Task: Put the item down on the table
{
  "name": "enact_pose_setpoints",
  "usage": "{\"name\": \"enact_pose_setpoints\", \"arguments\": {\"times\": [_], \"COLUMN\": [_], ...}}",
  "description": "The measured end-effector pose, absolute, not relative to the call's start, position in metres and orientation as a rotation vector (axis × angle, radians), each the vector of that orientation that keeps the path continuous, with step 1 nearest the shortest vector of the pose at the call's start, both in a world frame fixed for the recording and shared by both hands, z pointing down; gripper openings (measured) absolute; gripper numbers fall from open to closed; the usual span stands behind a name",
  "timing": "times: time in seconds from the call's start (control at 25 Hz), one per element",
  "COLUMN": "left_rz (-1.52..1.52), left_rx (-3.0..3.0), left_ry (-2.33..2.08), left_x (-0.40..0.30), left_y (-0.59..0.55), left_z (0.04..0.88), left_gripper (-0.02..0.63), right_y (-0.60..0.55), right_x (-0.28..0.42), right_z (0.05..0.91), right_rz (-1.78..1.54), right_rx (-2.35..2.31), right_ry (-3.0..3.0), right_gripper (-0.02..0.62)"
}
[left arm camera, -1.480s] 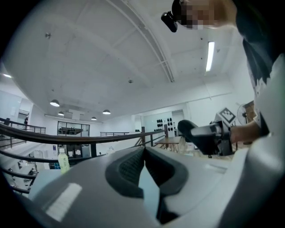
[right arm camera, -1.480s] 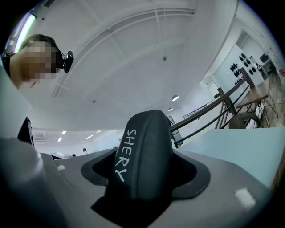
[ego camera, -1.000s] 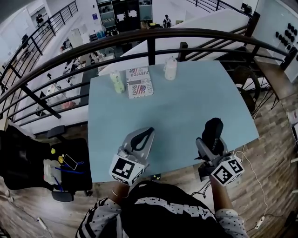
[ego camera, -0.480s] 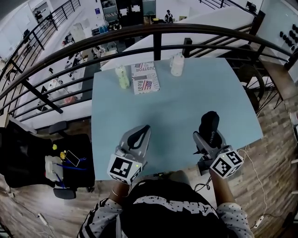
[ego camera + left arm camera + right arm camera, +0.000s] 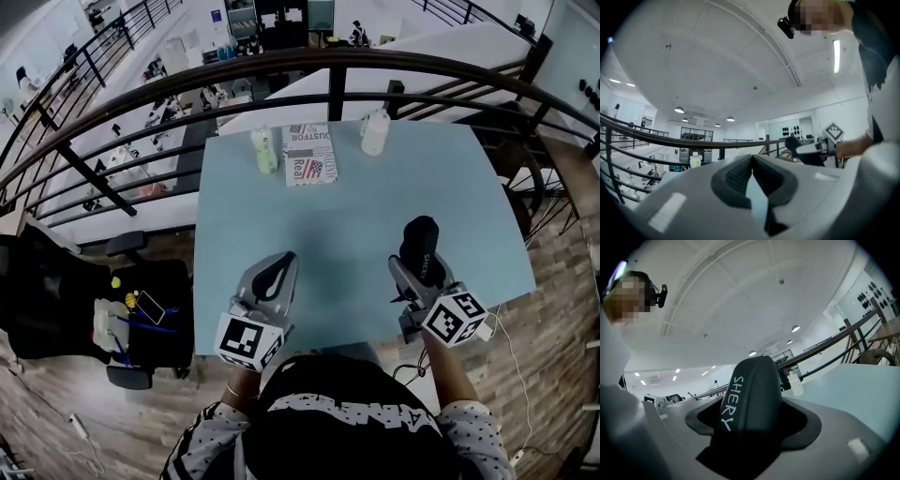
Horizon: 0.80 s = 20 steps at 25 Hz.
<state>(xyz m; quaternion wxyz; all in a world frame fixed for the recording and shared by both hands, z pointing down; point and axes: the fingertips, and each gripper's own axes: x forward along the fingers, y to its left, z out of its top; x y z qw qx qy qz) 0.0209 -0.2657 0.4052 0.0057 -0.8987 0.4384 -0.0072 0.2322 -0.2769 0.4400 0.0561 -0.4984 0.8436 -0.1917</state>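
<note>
A black padded item (image 5: 422,234) with white lettering on it sticks out of my right gripper (image 5: 418,264), which is shut on it over the near right part of the light blue table (image 5: 375,206). In the right gripper view the black item (image 5: 752,394) fills the jaws and points upward. My left gripper (image 5: 282,261) hovers over the table's near left edge, shut with nothing between its pads (image 5: 740,176). From the left gripper view, the right gripper (image 5: 806,147) shows off to the right.
At the table's far edge stand a pale green bottle (image 5: 264,148), a flag-printed box (image 5: 309,153) and a white bottle (image 5: 375,131). A dark curved railing (image 5: 328,70) runs behind the table. A black chair with small things on it (image 5: 84,309) stands at the left.
The head view has shifted a little, so the table sits further right in the picture. Both grippers stay over the near edge, the right one still holding the black item.
</note>
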Motion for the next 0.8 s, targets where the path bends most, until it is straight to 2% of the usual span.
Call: {"name": "enact_pose_setpoints", "arguments": {"times": [0.8], "left_rz": [-0.031], "left_rx": [-2.743], "left_ry": [1.479], "left_x": [-0.006], "left_y": [-0.300], "left_z": [0.396], "left_gripper": [0.000], "right_y": [-0.341], "right_x": [0.220], "right_z": [0.514], "right_rz": [-0.768], "right_rx": [-1.561], "right_ry": [2.668], "right_gripper": [0.368]}}
